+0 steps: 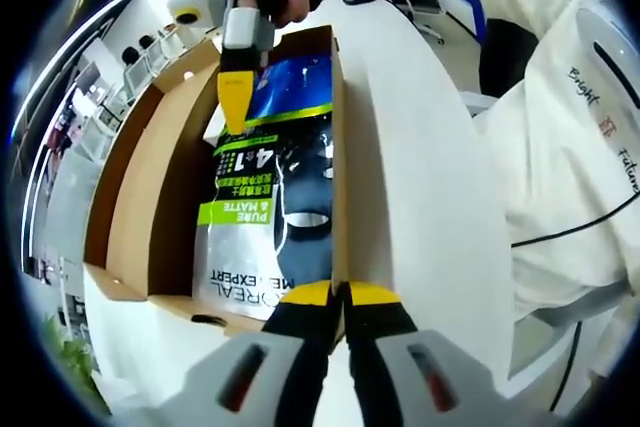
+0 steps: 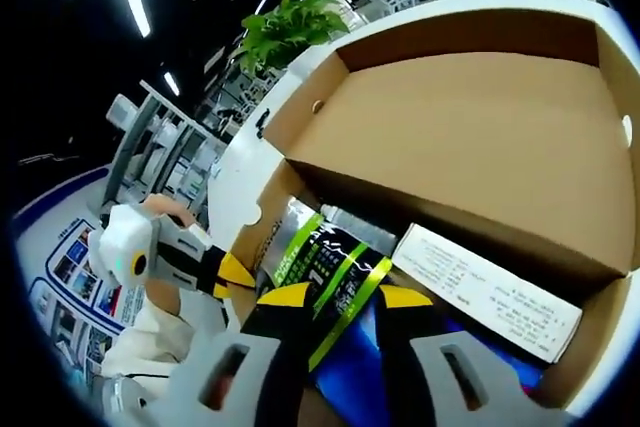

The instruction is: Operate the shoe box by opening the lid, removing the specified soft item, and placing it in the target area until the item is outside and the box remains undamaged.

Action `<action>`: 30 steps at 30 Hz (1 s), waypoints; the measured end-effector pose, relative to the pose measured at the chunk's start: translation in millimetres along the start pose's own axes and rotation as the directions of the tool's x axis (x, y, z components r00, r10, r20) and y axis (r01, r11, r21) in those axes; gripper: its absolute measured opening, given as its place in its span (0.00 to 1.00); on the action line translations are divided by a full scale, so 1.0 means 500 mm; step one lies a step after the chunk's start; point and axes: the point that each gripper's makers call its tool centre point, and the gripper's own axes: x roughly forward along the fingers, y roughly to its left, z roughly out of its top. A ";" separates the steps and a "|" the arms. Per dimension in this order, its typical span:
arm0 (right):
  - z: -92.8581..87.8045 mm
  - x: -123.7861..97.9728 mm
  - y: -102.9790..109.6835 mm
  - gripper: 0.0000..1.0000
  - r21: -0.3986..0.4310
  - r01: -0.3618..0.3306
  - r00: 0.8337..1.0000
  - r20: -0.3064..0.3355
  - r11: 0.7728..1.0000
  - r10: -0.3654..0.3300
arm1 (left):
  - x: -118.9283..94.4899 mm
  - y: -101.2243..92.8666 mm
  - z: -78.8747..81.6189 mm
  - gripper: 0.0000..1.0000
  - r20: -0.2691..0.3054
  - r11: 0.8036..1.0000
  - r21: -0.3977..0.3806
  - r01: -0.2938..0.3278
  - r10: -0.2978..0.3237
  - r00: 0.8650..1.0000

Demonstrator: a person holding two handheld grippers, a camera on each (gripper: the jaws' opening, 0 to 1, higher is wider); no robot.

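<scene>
While the left gripper (image 1: 340, 292) pinches the box wall (image 1: 339, 147), the right gripper (image 2: 340, 297) pinches the pouch (image 2: 320, 257).

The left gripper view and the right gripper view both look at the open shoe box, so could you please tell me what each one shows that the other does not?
Left gripper view alone: a person's white jacket beside the white table, and the left gripper closed on the box's side wall.

Right gripper view alone: a green plant, the raised lid seen from inside, and a white printed leaflet.

Both: the cardboard shoe box, the soft product pouch inside it, and the right gripper at the pouch.
</scene>
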 end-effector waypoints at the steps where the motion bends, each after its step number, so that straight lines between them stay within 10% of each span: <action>1: 0.000 0.001 0.001 0.25 -0.001 -0.002 1.000 0.002 1.000 0.002 | 0.000 0.000 0.000 0.03 0.002 1.000 -0.002 0.000 0.000 1.000; 14: 0.002 0.007 0.014 0.17 0.016 -0.023 0.998 0.065 1.000 0.022 | 0.004 0.001 0.000 0.03 0.010 1.000 0.000 0.011 -0.011 1.000; 23: 0.025 -0.007 0.047 0.11 0.058 -0.201 0.970 0.151 0.978 0.191 | 0.004 0.001 0.000 0.03 0.011 1.000 0.017 0.021 -0.021 1.000; 24: 0.039 -0.005 0.095 0.11 0.049 -0.315 0.940 0.155 0.948 0.304 | 0.004 0.001 0.000 0.03 0.015 1.000 0.019 0.019 -0.019 1.000; 30: 0.042 0.035 0.085 0.08 -0.023 -0.208 0.969 0.133 0.978 0.209 | 0.004 0.001 0.000 0.03 0.013 1.000 0.018 0.017 -0.017 1.000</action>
